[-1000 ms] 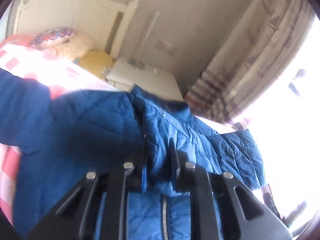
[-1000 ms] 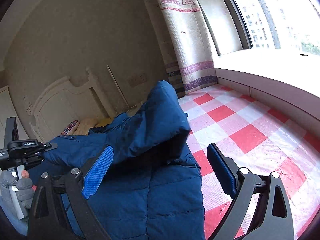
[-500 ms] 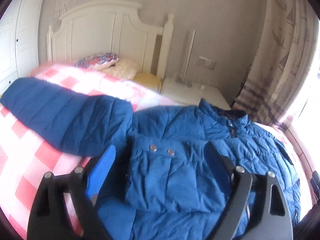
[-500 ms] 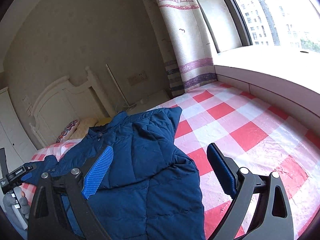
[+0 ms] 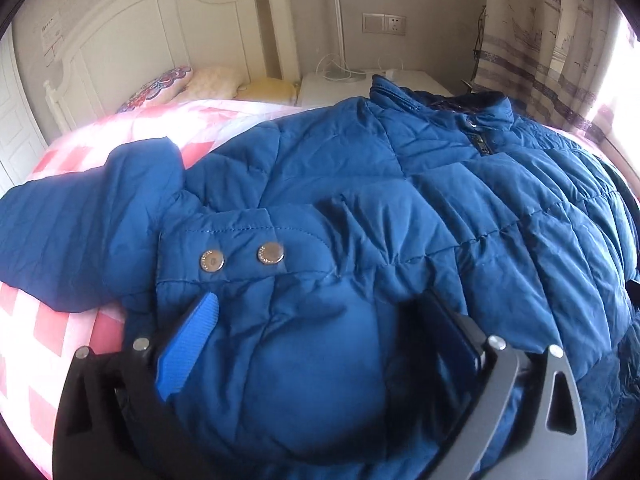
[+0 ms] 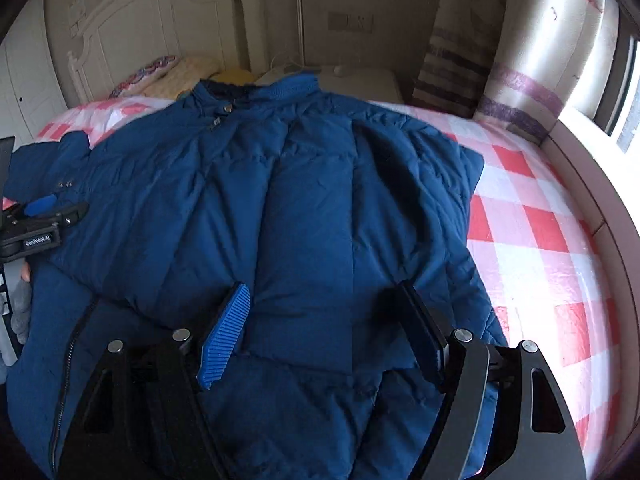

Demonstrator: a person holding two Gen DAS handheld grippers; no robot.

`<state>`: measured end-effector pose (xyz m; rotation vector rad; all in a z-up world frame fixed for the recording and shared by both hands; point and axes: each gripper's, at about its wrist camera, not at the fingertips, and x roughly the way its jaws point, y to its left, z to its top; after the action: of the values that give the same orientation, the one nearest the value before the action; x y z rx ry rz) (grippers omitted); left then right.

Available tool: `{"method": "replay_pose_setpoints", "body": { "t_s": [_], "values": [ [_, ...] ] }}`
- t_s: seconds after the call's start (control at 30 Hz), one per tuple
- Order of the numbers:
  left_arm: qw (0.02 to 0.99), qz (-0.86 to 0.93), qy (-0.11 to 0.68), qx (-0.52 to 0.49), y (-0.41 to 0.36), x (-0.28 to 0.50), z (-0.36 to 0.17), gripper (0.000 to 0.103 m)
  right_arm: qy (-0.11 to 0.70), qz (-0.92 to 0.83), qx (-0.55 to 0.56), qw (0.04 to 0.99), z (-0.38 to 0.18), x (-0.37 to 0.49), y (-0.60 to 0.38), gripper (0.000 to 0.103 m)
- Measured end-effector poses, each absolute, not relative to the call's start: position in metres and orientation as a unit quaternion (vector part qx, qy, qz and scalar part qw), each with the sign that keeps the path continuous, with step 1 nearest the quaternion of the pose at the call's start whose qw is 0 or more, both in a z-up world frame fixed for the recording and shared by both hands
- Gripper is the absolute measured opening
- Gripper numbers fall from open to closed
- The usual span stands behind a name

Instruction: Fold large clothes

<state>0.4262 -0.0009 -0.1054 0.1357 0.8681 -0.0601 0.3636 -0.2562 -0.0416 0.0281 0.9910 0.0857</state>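
A large blue padded jacket (image 6: pixel 304 208) lies on the red-and-white checked bed (image 6: pixel 532 240), collar toward the headboard. Its right sleeve is folded across the front. In the left wrist view the jacket (image 5: pixel 400 208) fills the frame, with a cuff with two metal snaps (image 5: pixel 240 258) folded onto the body. My left gripper (image 5: pixel 320 320) is open, its jaws low over the cuff end of the sleeve. It also shows in the right wrist view (image 6: pixel 48 212) at the jacket's left edge. My right gripper (image 6: pixel 324 320) is open, low over the folded sleeve, holding nothing.
A white headboard (image 5: pixel 160 20) and pillows (image 5: pixel 208 80) lie at the far end, with a white nightstand (image 5: pixel 360 80) and a floor lamp pole (image 5: pixel 338 20) beside it. A curtain (image 6: pixel 516 72) and a window ledge (image 6: pixel 592 168) run along the bed's right side.
The left gripper let go of the jacket fabric and opened; both sleeves now lie folded on the body. Both grippers have come down low over the jacket, facing the headboard.
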Motion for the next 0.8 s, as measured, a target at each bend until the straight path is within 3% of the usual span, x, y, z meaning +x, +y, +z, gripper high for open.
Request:
{"method": "replay_pose_setpoints", "body": {
  "t_s": [0.13, 0.27, 0.37, 0.47, 0.57, 0.8],
  "values": [
    [0.911, -0.037, 0.407, 0.047, 0.006, 0.423, -0.102, 0.101, 0.475, 0.055, 0.049, 0.877, -0.033, 0.361, -0.271, 0.073],
    [0.923, -0.051, 0.381, 0.015, 0.014, 0.415, -0.091, 0.101, 0.409, 0.020, 0.073, 0.909, -0.001, 0.368, -0.291, 0.073],
    [0.924, -0.050, 0.378, 0.001, 0.018, 0.415, -0.089, 0.101, 0.377, 0.018, 0.061, 0.924, 0.011, 0.396, -0.292, 0.060],
    [0.923, -0.051, 0.380, -0.007, 0.021, 0.415, -0.089, 0.101, 0.409, 0.026, 0.038, 0.912, -0.008, 0.433, -0.288, 0.053],
    [0.923, -0.056, 0.381, -0.011, 0.022, 0.415, -0.089, 0.101, 0.475, 0.015, 0.019, 0.880, -0.048, 0.454, -0.291, 0.053],
    [0.923, -0.061, 0.379, -0.037, 0.031, 0.416, -0.089, 0.101, 0.434, -0.002, 0.061, 0.899, -0.023, 0.456, -0.305, 0.052]
  ]
}}
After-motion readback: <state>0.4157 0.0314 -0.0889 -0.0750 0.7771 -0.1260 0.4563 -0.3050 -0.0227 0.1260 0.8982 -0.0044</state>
